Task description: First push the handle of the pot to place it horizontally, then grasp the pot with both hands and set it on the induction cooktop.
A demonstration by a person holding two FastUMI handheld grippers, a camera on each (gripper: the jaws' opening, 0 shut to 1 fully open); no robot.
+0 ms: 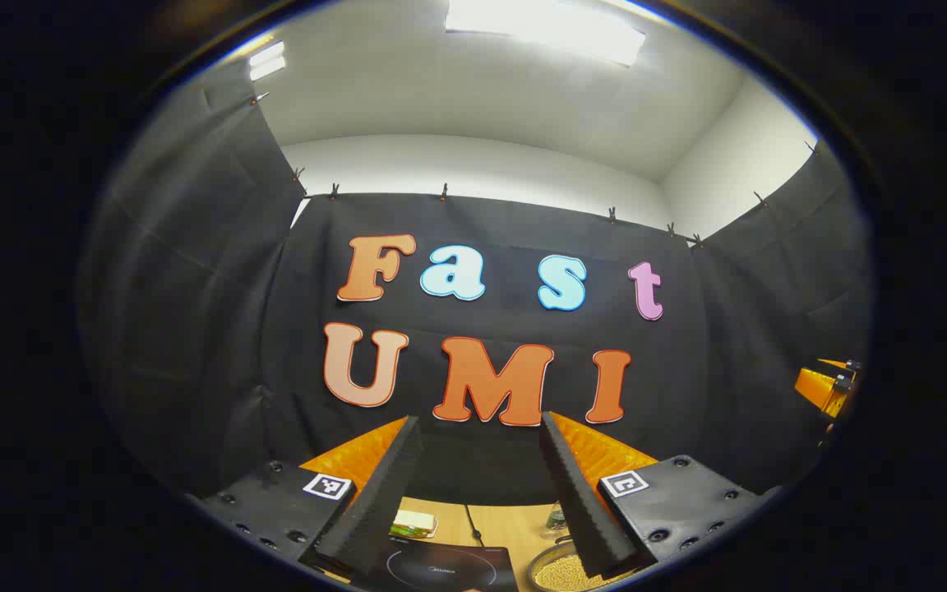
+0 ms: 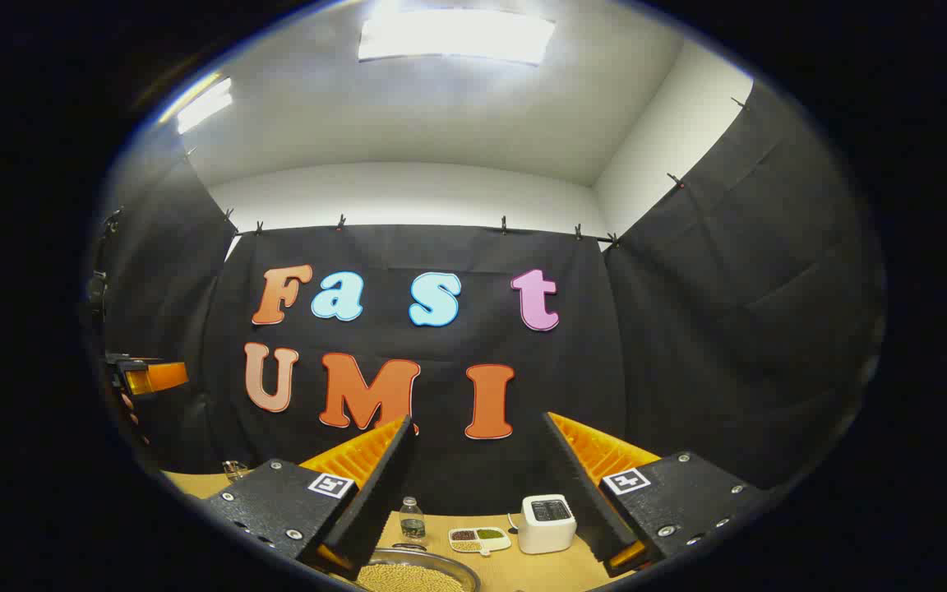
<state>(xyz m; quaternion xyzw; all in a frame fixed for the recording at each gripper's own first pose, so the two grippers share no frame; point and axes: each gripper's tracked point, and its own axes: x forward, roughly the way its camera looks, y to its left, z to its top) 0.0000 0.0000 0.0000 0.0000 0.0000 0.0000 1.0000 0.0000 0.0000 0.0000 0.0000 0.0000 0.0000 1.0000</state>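
Both grippers held high and spread, the pot low below them — nothing grasped yet.

In the left gripper view, the left gripper [image 1: 478, 485] has its fingers released, wide apart and empty; the pot [image 1: 560, 571], filled with pale grains, sits at the bottom edge just under the right-hand finger, with the cooktop [image 1: 441, 567] on the wooden table [image 1: 506, 522] at bottom centre, just left of it. The right gripper [image 1: 827, 386] shows at the right edge. In the right gripper view, the right gripper [image 2: 478, 485] is likewise spread and empty — the pot [image 2: 416, 574] lies at bottom centre, toward the left-hand finger. The pot's handle cannot be made out, so its axis cannot be told; neither gripper looks clearly nearer.
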